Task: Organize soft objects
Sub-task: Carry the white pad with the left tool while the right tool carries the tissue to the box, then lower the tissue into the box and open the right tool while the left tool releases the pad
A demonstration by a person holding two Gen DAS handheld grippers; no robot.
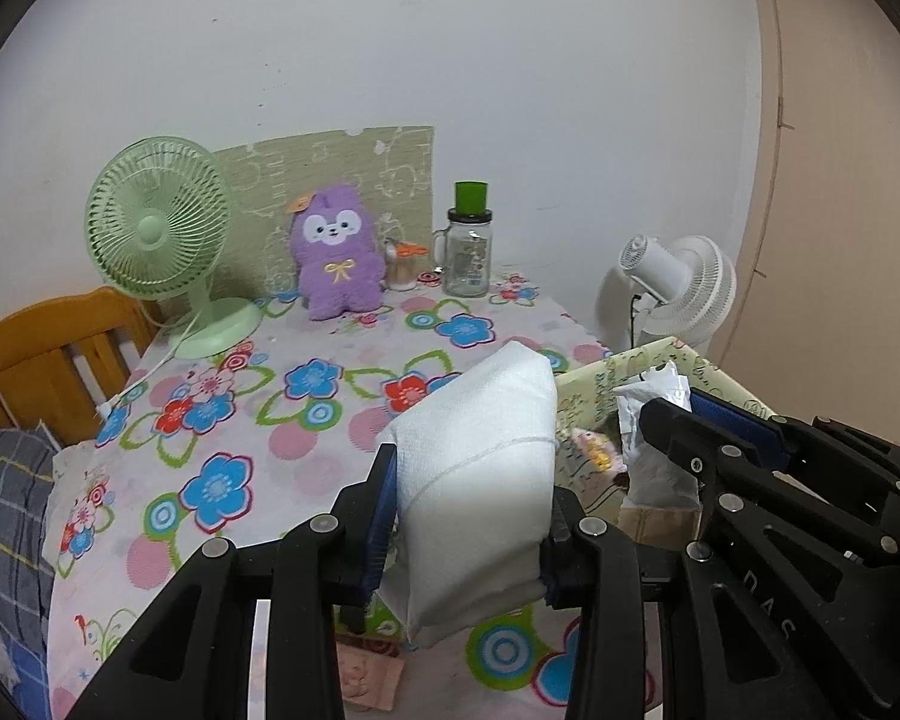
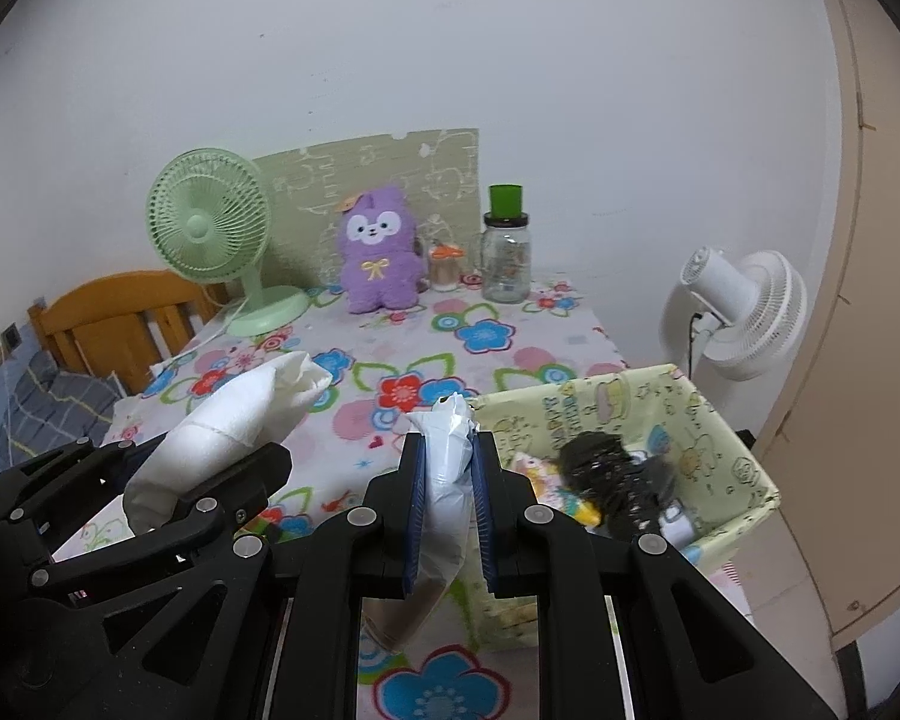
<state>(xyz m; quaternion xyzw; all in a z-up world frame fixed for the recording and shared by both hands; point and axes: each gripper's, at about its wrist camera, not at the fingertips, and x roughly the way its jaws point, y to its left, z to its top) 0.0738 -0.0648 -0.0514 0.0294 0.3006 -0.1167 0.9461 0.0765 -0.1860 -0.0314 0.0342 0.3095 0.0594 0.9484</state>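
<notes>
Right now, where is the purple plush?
The purple plush stands upright at the table's far edge against the wall, between the green fan on its left and the glass jar on its right.

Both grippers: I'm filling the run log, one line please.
left gripper: holds white pack | right gripper: holds plastic bag | basket: right

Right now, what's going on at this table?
A person is tidying soft items with a pair of handheld tongs. The left tongs are clamped on a plump white paper-wrapped pack, held above the floral tablecloth. The right tongs are shut on a crumpled white plastic bag. Both are raised beside the patterned fabric basket, which already holds a few items. Neither piece has gone in yet. A purple plush sits untouched at the back.
</notes>
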